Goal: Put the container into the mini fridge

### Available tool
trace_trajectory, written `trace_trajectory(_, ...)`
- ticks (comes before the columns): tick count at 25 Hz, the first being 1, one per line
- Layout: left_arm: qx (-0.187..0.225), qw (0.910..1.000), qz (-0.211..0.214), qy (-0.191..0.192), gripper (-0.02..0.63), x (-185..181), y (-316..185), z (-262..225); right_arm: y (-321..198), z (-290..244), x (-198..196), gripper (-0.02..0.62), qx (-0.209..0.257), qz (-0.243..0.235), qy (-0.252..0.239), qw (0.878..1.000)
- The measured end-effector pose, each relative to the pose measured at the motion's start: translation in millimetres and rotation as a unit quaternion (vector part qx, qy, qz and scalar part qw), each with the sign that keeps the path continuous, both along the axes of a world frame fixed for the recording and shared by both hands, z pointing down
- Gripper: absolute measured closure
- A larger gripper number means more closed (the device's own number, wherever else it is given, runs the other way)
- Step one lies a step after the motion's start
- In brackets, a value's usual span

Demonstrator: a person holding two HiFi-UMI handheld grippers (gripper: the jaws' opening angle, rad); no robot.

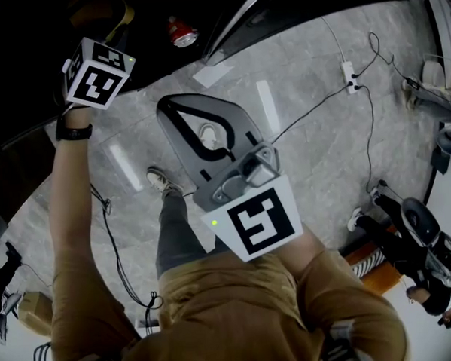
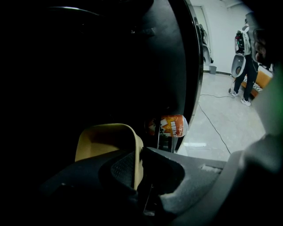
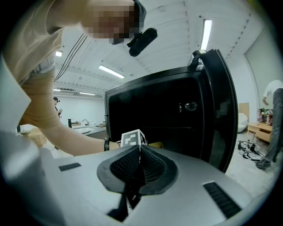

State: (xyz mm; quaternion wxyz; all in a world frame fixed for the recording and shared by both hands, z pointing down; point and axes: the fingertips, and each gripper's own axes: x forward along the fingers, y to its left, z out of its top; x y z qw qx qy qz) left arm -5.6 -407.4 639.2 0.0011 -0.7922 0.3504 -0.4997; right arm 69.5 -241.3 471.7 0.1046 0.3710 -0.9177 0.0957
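1. The container (image 2: 106, 139) sits inside the fridge (image 3: 150, 110), its wall between the left gripper's (image 2: 137, 163) jaws.
2. The door (image 2: 177, 66) stands at 1 o'clock of the container, with a bottle (image 2: 174, 125) on its shelf.
3. The right gripper (image 3: 139, 152) is outside the fridge, at 5 o'clock of the left.
4. A power strip (image 1: 350, 75) lies on the floor (image 1: 307, 156) at 2 o'clock.

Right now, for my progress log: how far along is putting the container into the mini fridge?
Done: the fridge door stands open. In hand: the left gripper holds the yellow container by its wall, in the dark fridge opening. The right gripper is shut and empty. Left: set it down, release, probably close the door.
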Motion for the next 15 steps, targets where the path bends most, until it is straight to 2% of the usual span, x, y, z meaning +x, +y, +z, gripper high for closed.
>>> trace_trajectory(3, 0.003, 0.9999, -0.008, 0.009, 0.576, 2, 1, -4, 1, 0, 1, 0.594, 0.000, 0.001, -0.002, 1.000)
trace_trajectory(15, -0.002, 0.9996, 0.003, 0.029, 0.448, 9, 15, -4, 6, -2, -1, 0.594, 0.007, 0.001, -0.006, 1.000)
